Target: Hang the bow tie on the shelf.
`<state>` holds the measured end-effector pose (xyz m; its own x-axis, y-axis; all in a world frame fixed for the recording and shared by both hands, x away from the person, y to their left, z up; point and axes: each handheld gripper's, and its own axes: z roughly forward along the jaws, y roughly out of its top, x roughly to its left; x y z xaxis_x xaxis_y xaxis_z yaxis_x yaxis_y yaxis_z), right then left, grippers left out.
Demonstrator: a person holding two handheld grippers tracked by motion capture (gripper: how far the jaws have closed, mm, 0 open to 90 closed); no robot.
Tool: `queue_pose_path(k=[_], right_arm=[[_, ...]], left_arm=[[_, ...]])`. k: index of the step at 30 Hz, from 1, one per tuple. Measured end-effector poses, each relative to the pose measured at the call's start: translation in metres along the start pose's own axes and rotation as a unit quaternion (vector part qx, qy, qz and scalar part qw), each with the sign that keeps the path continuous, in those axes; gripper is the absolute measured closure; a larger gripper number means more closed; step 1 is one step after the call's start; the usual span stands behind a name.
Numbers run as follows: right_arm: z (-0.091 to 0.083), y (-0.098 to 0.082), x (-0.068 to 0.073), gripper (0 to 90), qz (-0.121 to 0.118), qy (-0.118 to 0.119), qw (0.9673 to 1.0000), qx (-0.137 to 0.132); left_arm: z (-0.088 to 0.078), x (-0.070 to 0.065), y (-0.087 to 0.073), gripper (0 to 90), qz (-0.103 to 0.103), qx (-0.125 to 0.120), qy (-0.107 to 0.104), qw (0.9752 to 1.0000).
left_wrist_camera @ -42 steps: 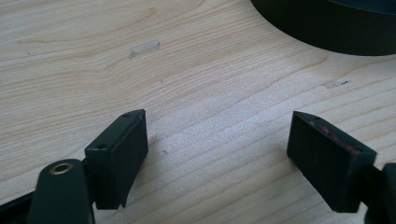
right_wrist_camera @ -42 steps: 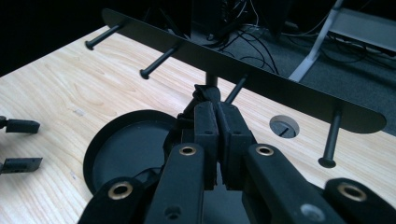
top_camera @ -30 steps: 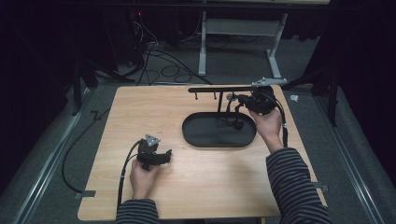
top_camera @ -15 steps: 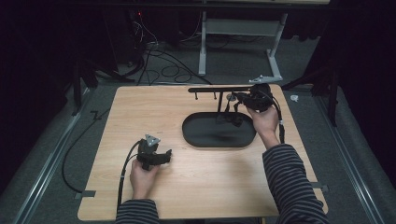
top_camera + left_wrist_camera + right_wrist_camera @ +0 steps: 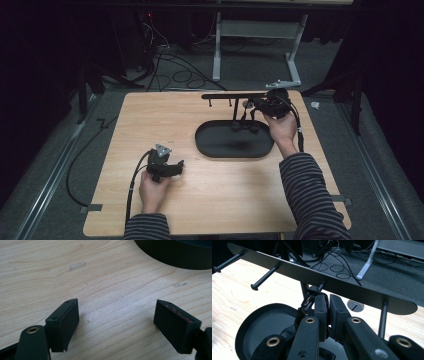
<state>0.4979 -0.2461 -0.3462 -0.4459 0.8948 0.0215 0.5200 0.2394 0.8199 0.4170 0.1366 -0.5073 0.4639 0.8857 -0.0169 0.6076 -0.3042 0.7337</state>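
Work in hand: hanging a small dark looped item [image 5: 310, 299] on a peg of the black peg rack [image 5: 230, 96]. The item sits at centre frame in the right gripper view, its loop apparently over the peg under the rack bar [image 5: 312, 275], just off the jaw tips. I judge the hang as nearly done; what is left is to let go fully and back off.

Right gripper [image 5: 253, 107]: the jaws have just been opening and now stand at a thin slit. Nothing is clearly pinched between them [image 5: 328, 298]; the item lies beside the left-hand jaw.

Left gripper [image 5: 172, 167], lower left of the high view: idle over the desk [image 5: 150, 120], jaws wide apart and empty [image 5: 116, 315].

Views: the high view gives the layout, with the rack standing at the far edge of the oval tray [image 5: 210, 145] and dark bits below the bar, too small to identify. The right gripper view shows the peg, the loop and the slit. The left gripper view shows bare wood and the tray wall [image 5: 175, 257] at upper right.
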Motion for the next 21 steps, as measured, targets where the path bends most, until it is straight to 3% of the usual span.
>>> queue_pose_path(k=[21], right_arm=[[-0.0044,-0.001,-0.0015,76.2,0.001,-0.005,1.0,0.003]], left_arm=[[0.0,0.0,0.0,20.9,0.0,0.0,0.0,1.0]])
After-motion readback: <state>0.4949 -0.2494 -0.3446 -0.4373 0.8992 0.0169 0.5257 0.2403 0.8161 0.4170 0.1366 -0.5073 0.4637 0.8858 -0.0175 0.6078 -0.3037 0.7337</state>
